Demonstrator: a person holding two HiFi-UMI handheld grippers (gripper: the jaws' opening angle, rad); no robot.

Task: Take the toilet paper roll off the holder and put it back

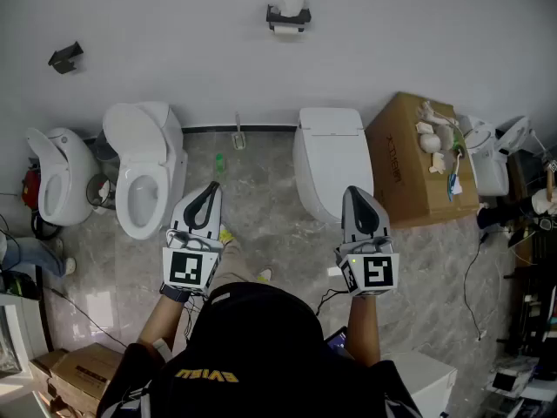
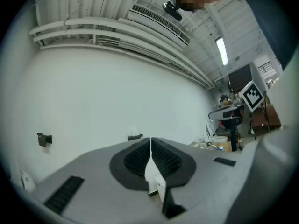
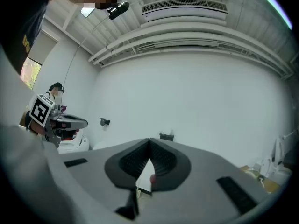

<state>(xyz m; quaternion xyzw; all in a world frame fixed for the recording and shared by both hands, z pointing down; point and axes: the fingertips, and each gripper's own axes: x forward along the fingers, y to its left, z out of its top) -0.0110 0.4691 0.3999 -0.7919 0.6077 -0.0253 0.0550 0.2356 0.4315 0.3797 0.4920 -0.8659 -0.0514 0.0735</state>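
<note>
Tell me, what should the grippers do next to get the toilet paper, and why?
Probably walk closer and lift the right gripper toward the toilet paper roll on its holder, opening its fingers on the way. Both it and the left gripper are shut, empty and far from the wall.

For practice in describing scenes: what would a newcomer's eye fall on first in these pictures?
The left gripper and right gripper, both shut and empty, are held out side by side in the foreground. Beyond them an open toilet and a closed toilet stand beside a cardboard box against a white wall. The toilet paper roll sits on its holder high on that wall.
</note>
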